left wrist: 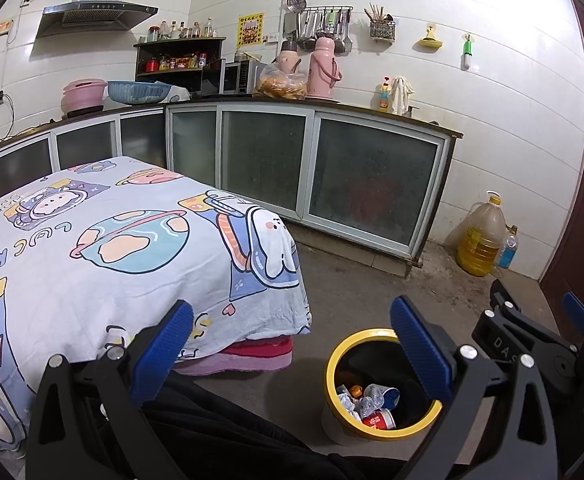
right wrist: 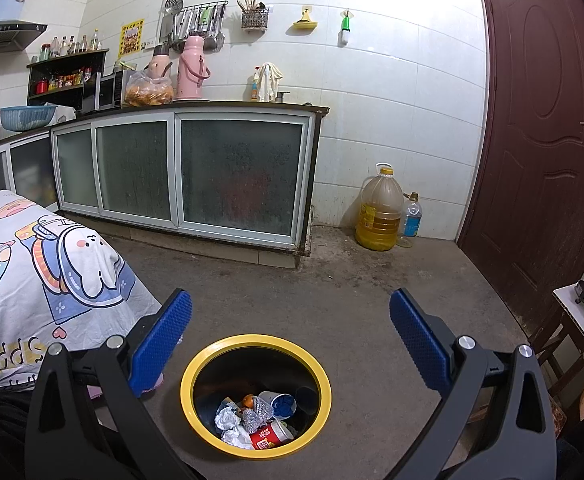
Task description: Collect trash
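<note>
Your yellow-rimmed bin [right wrist: 255, 396] sits on the floor directly below and between your right gripper [right wrist: 290, 338] jaws — spread wide, holding nothing. From your left gripper [left wrist: 290, 338], equally agape and empty, it lies right of centre. Trash [right wrist: 257, 424] — cups, crumpled paper — lies inside.

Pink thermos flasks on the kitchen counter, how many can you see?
2. The taller pink thermos stands upright on the counter below the utensil rack. The shorter pink thermos, with a dark top, is just left of it, behind the bag of food. Others could be hidden.
</note>
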`<state>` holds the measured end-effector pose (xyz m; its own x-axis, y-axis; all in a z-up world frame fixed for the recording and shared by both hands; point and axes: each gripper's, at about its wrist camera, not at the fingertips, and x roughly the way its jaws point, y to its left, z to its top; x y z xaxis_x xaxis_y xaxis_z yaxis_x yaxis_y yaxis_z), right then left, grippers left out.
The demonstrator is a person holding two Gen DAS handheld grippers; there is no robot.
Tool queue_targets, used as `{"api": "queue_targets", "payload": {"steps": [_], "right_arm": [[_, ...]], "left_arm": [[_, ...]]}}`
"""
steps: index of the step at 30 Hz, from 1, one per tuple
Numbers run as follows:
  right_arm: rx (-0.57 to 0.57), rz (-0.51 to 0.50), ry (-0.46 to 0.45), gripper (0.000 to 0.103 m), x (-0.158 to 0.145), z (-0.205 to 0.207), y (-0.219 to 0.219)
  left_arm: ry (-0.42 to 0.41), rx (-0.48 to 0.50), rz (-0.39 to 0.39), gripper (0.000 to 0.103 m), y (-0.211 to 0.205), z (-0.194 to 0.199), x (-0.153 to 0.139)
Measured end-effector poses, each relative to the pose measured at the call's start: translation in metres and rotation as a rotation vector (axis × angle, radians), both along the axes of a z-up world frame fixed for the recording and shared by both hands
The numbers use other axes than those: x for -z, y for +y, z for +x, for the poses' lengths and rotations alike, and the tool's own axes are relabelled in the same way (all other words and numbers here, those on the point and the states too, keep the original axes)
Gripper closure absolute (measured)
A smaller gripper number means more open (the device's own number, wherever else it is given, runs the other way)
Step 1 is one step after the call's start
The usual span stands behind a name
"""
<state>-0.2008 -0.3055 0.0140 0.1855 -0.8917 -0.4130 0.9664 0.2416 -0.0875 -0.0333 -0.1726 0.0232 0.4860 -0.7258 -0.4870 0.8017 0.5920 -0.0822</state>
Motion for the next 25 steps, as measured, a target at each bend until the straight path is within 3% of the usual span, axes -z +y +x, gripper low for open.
{"api": "queue_targets", "payload": {"steps": [25], "right_arm": [[0.002, 0.004, 0.0, 0.008, 0.0008, -0.002, 0.0017]], "left_arm": [[0.009, 0.029, 0.002, 0.008, 0.0036, 0.0038, 0.0005]]}}
